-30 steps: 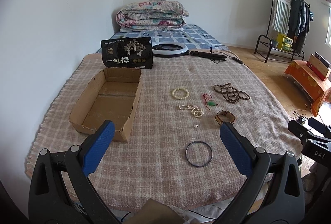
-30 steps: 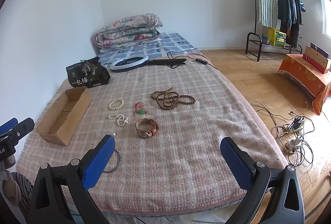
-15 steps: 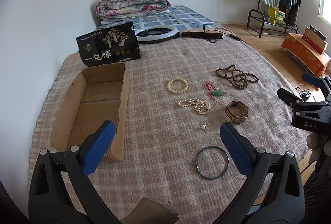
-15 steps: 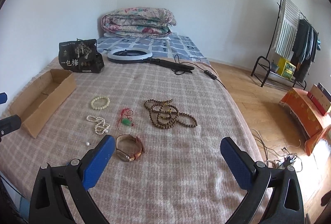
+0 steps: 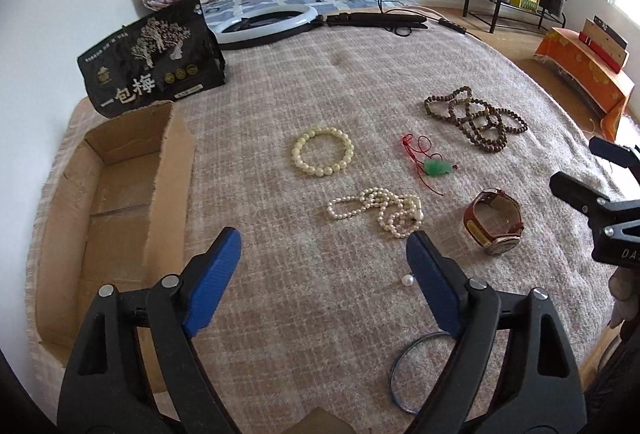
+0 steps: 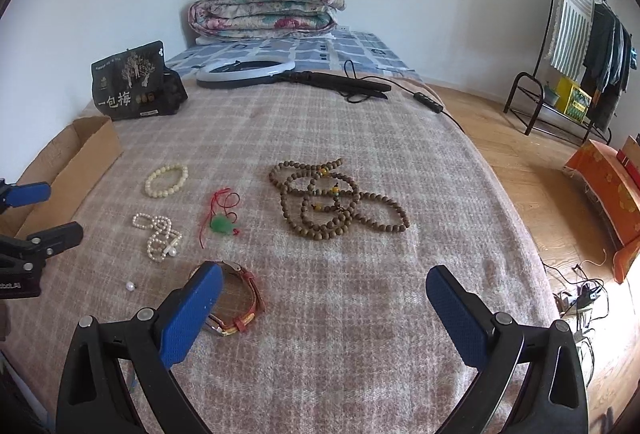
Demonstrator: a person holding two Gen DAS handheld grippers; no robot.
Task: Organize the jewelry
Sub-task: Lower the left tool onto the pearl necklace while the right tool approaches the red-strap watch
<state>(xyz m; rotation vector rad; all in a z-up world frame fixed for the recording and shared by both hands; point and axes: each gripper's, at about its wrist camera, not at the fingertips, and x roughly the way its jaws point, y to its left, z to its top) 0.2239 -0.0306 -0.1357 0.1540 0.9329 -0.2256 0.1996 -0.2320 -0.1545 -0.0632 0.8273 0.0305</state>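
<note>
Jewelry lies mid-frame on the blanket (image 5: 320,45), my spread, empty left gripper (image 5: 324,274) covering part of the dark bangle (image 5: 416,350) at lower right, my right gripper (image 6: 324,310), equally wide, partly hiding the watch (image 6: 240,298).

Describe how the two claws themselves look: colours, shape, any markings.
Both are alike. The left claw and right claw each have two black plastic arms, hollowed with triangular cut-outs, joined by silver rivets, ending in textured blue pads. Seen from the other camera, the right claw's black body bears white lettering reading "DA", cut off at the frame edge. No cables or sleeves are visible.
</note>
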